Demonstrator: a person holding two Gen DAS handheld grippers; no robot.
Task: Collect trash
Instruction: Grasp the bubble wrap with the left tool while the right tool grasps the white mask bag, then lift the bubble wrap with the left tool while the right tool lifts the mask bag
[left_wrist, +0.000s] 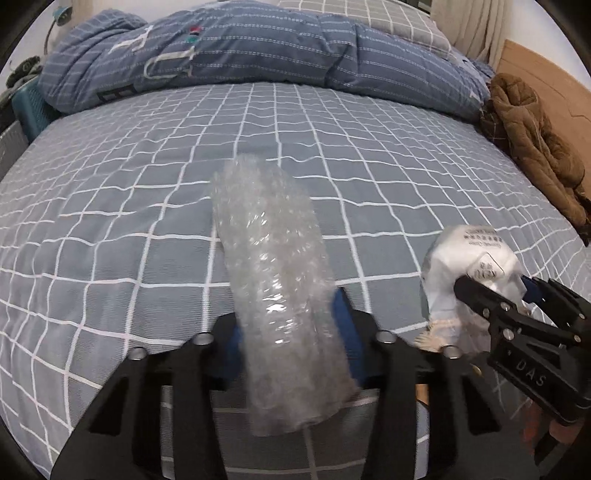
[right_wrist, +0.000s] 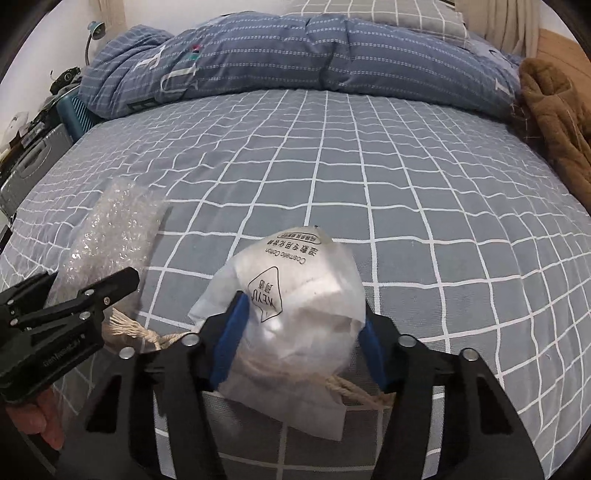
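We had both pieces of trash in hand on the bed. Our left gripper was closed on a roll of bubble wrap, its blue pads pressing the roll's sides near its lower half, the rest of the roll jutting forward over the checked sheet. Our right gripper was clamped on a white cosmetic-cotton bag — pads at either side of its bulging middle, with a cream drawstring cord trailing out beneath it toward the left gripper.

We judged both items very light and soft. The bubble wrap looked springy and slick; it would crush under the pads rather than resist, so a hold across the middle of the roll seemed safer than one near an end, where it could flatten and slide out. The bag looked limp and crinkly, stuffed loosely; squeezing the full middle gave the pads something to bite, whereas a corner of thin film might tear or slip. Neither was fragile. The dangling cord was the one thing we thought might snag on the bedding or the other gripper.
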